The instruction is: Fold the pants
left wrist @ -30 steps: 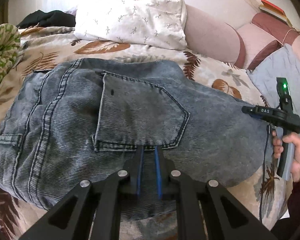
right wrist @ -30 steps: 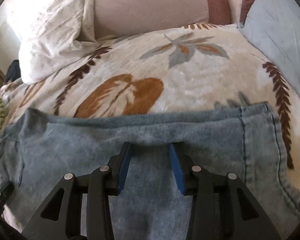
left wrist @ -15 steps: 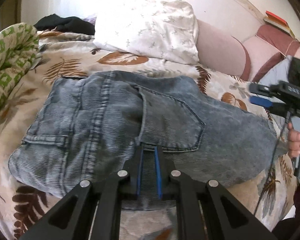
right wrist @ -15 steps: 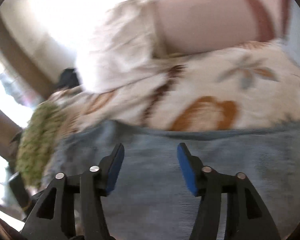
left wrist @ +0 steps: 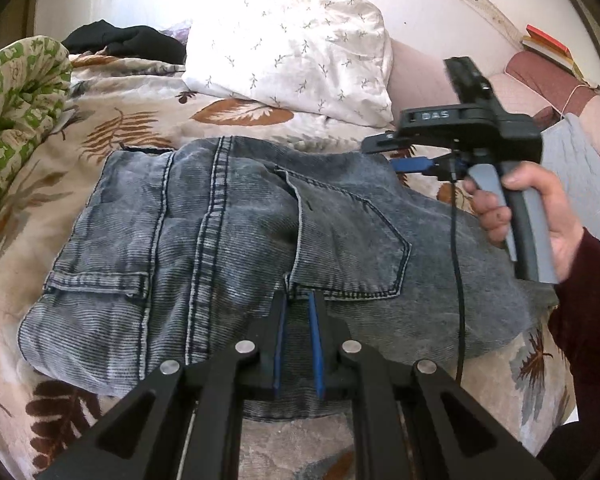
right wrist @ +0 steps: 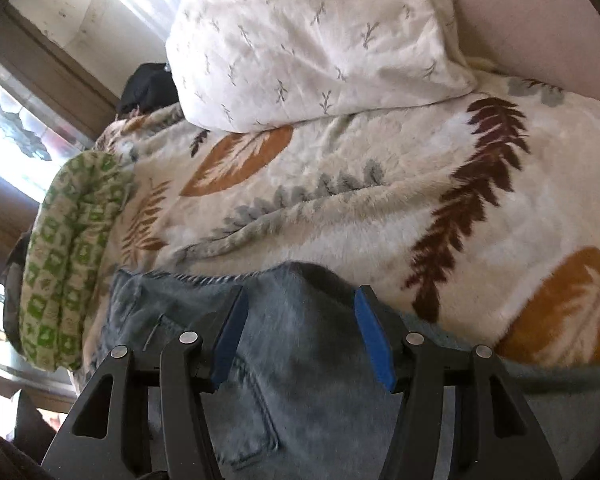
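Grey-blue jeans lie folded on a leaf-print blanket, back pocket up, waistband to the left. My left gripper is shut on the near edge of the jeans just below the pocket, with denim pinched between its blue pads. A hand holds my right gripper over the far right side of the jeans. In the right wrist view that gripper stands open, its blue pads wide apart above the far edge of the jeans, with nothing pressed between them.
A white pillow lies behind the jeans, with pink bolsters to its right. A green patterned blanket is bunched at the left and a black garment lies at the back. A grey cloth lies at the right.
My right gripper opened, let go of the denim and swung left along the far edge of the jeans. The left gripper kept its grip and shifted slightly.
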Demonstrator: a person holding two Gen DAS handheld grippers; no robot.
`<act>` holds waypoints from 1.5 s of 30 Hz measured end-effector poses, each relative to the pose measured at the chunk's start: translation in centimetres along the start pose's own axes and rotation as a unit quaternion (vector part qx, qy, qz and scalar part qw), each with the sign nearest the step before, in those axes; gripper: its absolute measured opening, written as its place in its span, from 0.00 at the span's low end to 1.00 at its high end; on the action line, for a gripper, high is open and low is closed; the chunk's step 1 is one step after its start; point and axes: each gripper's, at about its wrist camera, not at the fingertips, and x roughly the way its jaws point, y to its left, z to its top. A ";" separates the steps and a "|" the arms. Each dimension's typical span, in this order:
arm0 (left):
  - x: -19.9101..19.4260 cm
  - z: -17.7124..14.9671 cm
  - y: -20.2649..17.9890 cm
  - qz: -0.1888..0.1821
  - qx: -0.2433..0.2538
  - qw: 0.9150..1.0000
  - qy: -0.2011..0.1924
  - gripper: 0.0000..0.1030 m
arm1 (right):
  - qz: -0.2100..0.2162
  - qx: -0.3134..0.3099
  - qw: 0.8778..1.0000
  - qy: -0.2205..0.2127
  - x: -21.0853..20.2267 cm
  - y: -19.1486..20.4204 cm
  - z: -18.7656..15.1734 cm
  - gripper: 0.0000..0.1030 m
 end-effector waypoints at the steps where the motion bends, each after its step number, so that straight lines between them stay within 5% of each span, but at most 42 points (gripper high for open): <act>1: 0.0 0.0 0.0 -0.001 0.000 1.000 0.001 0.13 | 0.000 -0.001 1.000 0.003 0.5 0.0 0.2 0.53; 4: 0.1 0.0 -0.2 -0.001 0.002 1.000 0.004 0.13 | -0.006 -0.017 1.000 0.021 1.7 0.4 0.4 0.48; 8: 0.2 0.0 -0.2 -0.001 -0.001 1.000 0.005 0.13 | -0.028 -0.053 0.997 0.042 2.5 1.7 0.3 0.14; 20: -0.3 0.2 -0.1 0.015 -0.003 1.000 -0.003 0.13 | -0.111 -0.052 0.992 0.001 3.8 1.9 1.3 0.07; 28: 0.5 -0.2 -0.8 0.034 0.021 0.999 0.009 0.20 | -0.129 -0.031 0.991 -0.016 4.9 1.2 1.6 0.08; 30: 0.7 -0.3 -1.1 0.043 0.035 0.998 0.010 0.22 | -0.125 -0.026 0.992 -0.022 4.4 1.4 1.4 0.15; 32: 1.1 -0.4 -1.3 0.052 0.046 0.998 0.014 0.22 | -0.121 -0.014 0.992 -0.028 3.2 1.3 1.1 0.34; 40: 1.6 -0.1 -1.6 0.074 0.055 0.995 0.031 0.23 | -0.086 0.005 0.992 -0.098 -8.5 0.2 -3.4 0.44; 42: 0.8 0.1 -1.6 0.075 0.040 0.996 0.021 0.23 | -0.084 0.013 0.990 -0.114 -12.2 -0.7 -5.7 0.53; 45: -1.2 0.3 -2.5 0.069 0.043 0.997 -0.019 0.23 | -0.074 0.040 0.987 -0.136 -17.8 -3.3 -9.4 0.53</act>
